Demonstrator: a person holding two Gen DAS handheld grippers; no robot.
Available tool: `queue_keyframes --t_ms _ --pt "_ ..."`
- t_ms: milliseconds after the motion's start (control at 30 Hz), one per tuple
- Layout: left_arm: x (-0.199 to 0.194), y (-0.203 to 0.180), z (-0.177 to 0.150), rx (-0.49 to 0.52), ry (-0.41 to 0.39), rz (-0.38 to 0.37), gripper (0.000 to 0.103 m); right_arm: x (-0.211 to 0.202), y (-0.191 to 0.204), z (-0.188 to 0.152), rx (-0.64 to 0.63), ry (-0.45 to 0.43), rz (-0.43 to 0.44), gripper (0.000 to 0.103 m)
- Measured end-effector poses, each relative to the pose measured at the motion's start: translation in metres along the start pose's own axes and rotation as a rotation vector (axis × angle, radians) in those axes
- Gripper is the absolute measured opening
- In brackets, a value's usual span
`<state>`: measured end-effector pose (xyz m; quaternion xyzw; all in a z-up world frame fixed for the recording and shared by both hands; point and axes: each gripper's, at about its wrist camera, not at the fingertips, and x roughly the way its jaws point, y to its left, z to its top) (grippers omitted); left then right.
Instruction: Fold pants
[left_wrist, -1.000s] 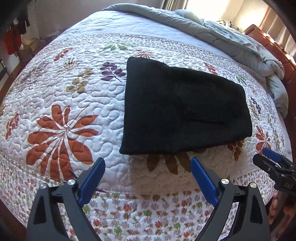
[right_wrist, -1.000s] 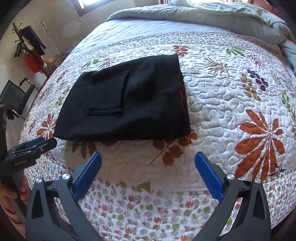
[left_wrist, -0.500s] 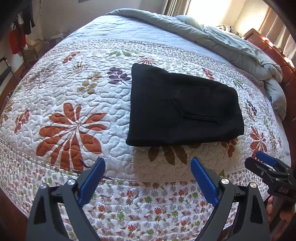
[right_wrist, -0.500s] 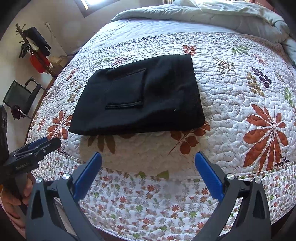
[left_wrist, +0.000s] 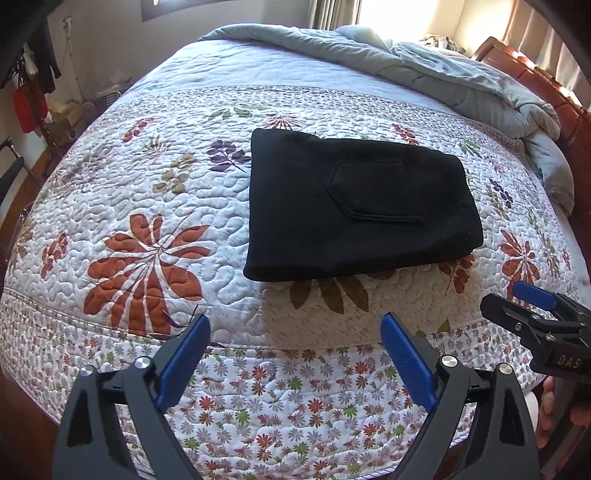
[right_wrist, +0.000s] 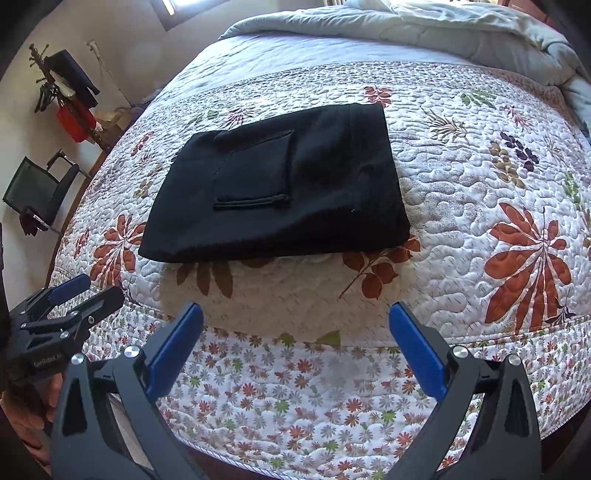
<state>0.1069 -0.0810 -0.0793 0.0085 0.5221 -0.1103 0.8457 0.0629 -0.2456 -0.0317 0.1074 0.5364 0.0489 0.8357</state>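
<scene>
I'm backing both grippers, left (left_wrist: 293, 349) and right (right_wrist: 295, 338), off the folded pants (left_wrist: 354, 206); jaws wide, empty; fold looking done.

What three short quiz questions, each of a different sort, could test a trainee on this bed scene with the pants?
1. True or false: the left claw is holding the black pants.
2. Which shows on top of the folded pants? A) a belt B) a pocket C) a zipper
3. Fill in: the pants lie on a quilt printed with ____ and flowers.

Key
1. False: both the left claw and the right claw are open, empty and short of the pants.
2. B, the pocket.
3. Leaves.
</scene>
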Motion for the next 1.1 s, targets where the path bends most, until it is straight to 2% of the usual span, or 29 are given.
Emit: queue_keyframes --t_ms 833,1100 --pt "0.005 -0.001 0.000 0.005 -0.004 -0.004 0.094 0.012 -0.005 -0.003 0.016 0.028 -0.015 0.100" --pt "0.008 -0.002 -0.001 -0.006 0.020 -0.015 0.094 0.016 -0.012 -0.007 0.037 0.037 -0.017 0.100"
